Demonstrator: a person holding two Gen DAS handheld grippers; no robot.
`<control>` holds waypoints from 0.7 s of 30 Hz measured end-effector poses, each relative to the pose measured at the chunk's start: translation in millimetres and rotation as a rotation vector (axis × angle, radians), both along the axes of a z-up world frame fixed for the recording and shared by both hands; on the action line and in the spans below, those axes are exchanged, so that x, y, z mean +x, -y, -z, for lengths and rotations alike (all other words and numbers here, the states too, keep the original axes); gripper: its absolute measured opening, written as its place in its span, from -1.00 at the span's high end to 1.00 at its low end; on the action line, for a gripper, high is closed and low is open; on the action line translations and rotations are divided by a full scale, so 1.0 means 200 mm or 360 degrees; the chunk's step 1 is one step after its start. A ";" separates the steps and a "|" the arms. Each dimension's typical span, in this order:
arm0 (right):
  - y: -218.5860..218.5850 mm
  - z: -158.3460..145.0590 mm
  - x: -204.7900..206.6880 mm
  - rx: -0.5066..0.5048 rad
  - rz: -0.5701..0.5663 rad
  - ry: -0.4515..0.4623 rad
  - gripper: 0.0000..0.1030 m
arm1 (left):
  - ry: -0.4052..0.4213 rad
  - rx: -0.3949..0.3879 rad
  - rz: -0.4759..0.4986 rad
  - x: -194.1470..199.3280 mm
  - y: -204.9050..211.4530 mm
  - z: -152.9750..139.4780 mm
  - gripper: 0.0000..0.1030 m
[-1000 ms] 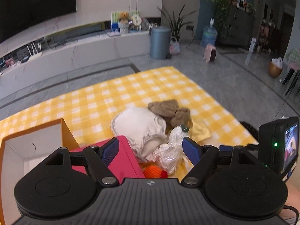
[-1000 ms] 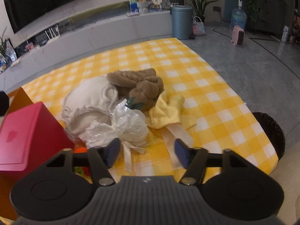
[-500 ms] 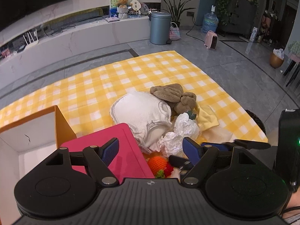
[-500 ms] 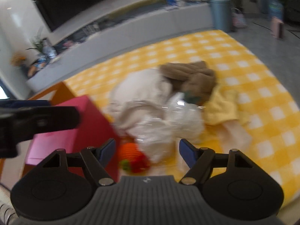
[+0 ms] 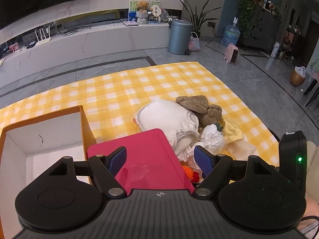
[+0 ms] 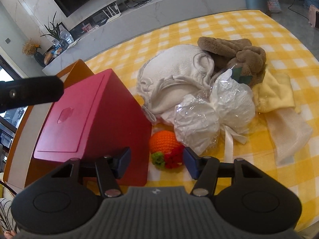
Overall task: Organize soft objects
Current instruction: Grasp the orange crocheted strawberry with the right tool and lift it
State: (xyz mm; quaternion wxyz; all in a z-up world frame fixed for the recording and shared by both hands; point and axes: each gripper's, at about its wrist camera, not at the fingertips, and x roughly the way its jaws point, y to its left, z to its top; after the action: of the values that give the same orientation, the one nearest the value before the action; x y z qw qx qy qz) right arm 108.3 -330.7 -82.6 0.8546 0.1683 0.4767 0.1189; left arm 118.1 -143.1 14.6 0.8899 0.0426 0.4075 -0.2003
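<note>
A heap of soft things lies on the yellow checked cloth (image 5: 139,85): a white cushion (image 6: 175,73), a brown plush toy (image 6: 235,53), two plastic-wrapped white bundles (image 6: 215,109), a yellow cloth (image 6: 273,91), a crocheted orange (image 6: 163,139) and a crocheted strawberry (image 6: 171,159). My right gripper (image 6: 157,162) hangs just over the strawberry. Its jaws are closing with the strawberry between them, and the pads do not press on it. My left gripper (image 5: 160,159) stands wide open above the red box (image 5: 139,155), holding nothing.
An orange box (image 5: 45,139) with a white inside stands open left of the red box (image 6: 85,115). The left gripper's finger (image 6: 30,93) shows at the right wrist view's left edge. A grey tiled floor and a low TV bench lie beyond the cloth.
The right gripper swung left and dipped from the wrapped bundles to the crocheted fruit, and its jaws narrowed. The left gripper drifted over the red box, showing more of the open orange box.
</note>
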 end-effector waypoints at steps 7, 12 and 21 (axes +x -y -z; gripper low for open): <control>0.05 0.04 0.02 -0.0024 0.0107 -0.0075 -0.10 | -0.0031 -0.0056 -0.0025 -0.01 -0.08 0.01 -0.75; 0.01 0.09 0.07 -0.0047 0.0149 -0.0105 0.08 | -0.0050 -0.0111 -0.0048 -0.01 -0.10 0.01 -0.75; -0.03 0.03 -0.01 -0.0236 0.0089 -0.0020 0.20 | -0.0097 -0.0125 -0.0067 -0.02 -0.13 0.02 -0.75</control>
State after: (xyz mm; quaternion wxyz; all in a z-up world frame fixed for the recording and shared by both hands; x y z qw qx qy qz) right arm 105.6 -324.5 -88.8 0.8646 0.1185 0.4847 0.0584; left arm 113.8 -118.1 10.5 0.8822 -0.0072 0.4269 -0.1986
